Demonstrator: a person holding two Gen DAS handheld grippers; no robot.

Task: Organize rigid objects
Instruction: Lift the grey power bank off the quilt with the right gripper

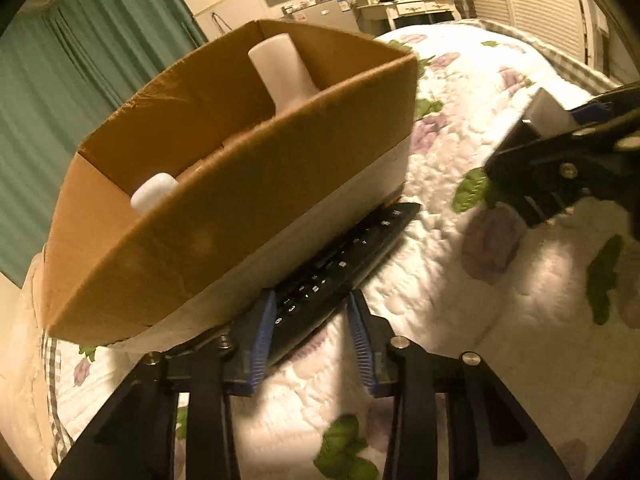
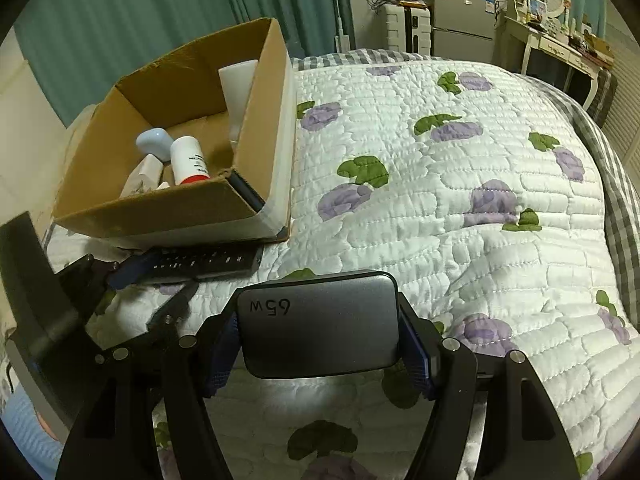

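Note:
A brown cardboard box (image 1: 224, 216) sits on the quilted bed; it also shows in the right wrist view (image 2: 264, 120). It holds a white tube (image 2: 238, 88), a white bottle with a red band (image 2: 188, 160) and other small white items. My left gripper (image 1: 312, 312) is shut on a black remote control (image 1: 340, 264) lying at the foot of the box; the remote also shows in the right wrist view (image 2: 204, 264). My right gripper (image 2: 320, 344) is shut on a grey charger marked 65W (image 2: 320, 324), held above the quilt; it shows at the right of the left wrist view (image 1: 548, 156).
A white quilt with purple flowers (image 2: 440, 200) covers the bed. Green curtains (image 2: 160, 20) hang behind the box. A small fridge (image 2: 460, 20) and a white dressing table (image 2: 560, 48) stand beyond the bed.

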